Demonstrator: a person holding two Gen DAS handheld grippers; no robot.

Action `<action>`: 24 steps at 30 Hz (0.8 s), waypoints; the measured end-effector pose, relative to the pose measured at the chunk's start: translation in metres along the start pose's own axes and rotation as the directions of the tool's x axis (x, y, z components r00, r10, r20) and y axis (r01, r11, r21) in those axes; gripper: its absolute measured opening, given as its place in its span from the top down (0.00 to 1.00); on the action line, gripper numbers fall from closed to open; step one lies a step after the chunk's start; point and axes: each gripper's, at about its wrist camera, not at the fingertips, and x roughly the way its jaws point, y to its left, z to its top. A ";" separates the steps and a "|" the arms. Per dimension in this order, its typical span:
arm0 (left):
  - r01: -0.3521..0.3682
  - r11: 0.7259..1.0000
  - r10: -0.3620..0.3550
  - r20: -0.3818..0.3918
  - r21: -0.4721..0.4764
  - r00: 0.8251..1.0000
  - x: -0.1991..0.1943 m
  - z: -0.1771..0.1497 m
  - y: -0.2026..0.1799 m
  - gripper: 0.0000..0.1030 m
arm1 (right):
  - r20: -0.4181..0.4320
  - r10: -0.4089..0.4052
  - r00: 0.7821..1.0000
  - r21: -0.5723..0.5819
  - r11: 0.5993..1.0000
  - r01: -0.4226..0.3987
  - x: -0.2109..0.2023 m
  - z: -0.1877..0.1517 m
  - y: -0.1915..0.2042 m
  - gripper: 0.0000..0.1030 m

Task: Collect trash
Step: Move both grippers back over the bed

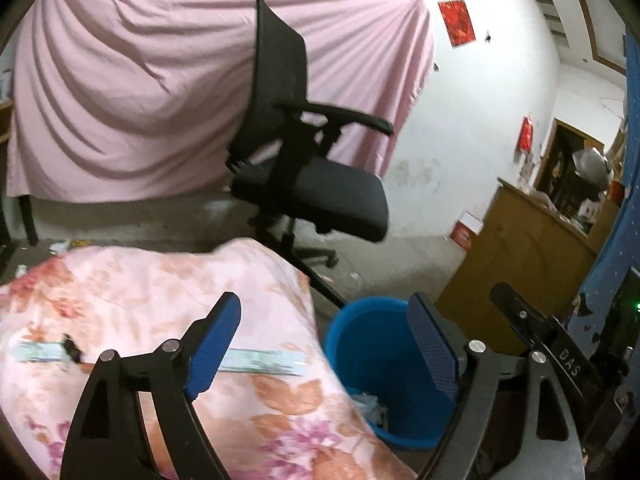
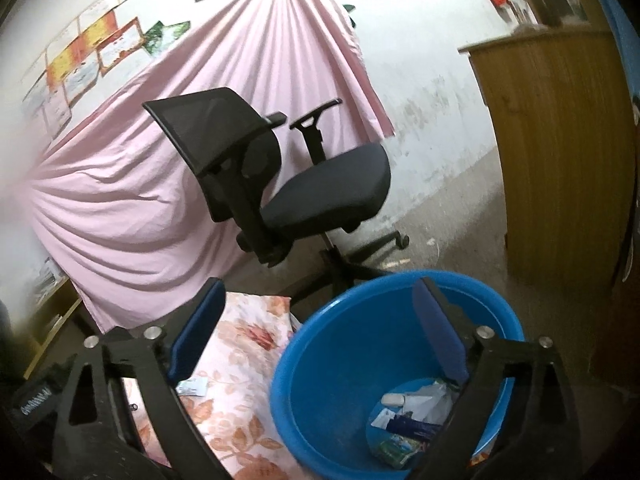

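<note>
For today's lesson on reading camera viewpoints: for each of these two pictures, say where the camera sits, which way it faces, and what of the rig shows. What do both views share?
Left wrist: on the left gripper, facing forward and slightly down over the floral cloth; its open blue pads and the other gripper's black tip show.
Right wrist: on the right gripper, above the blue bucket, looking into the trash; open pads show.
Shared: bucket, floral cloth, office chair, pink sheet.

Blue bin (image 1: 384, 360) partly hidden behind floral cloth (image 1: 160, 320), its trash (image 2: 408, 420) wrappers unreadable, strip (image 1: 260, 362) blurred
</note>
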 end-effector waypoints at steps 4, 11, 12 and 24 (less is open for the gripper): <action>-0.067 0.998 0.067 0.096 -0.001 0.993 -0.027 0.003 0.015 0.03 | 0.037 0.034 0.999 -0.014 0.999 -0.033 -0.005 0.002 0.016 0.00; -0.175 0.984 0.177 0.303 -0.034 0.937 -0.084 -0.001 0.044 0.02 | 0.142 0.161 0.977 -0.084 0.985 -0.150 -0.023 -0.001 0.054 0.00; -0.192 0.981 0.193 0.316 -0.037 0.929 -0.089 -0.001 0.048 0.02 | 0.155 0.175 0.972 -0.099 0.982 -0.161 -0.025 -0.002 0.060 0.00; -0.384 0.919 0.383 0.438 -0.090 0.814 -0.138 -0.032 0.102 0.02 | 0.193 0.310 0.931 -0.305 0.921 -0.243 -0.035 -0.029 0.132 0.00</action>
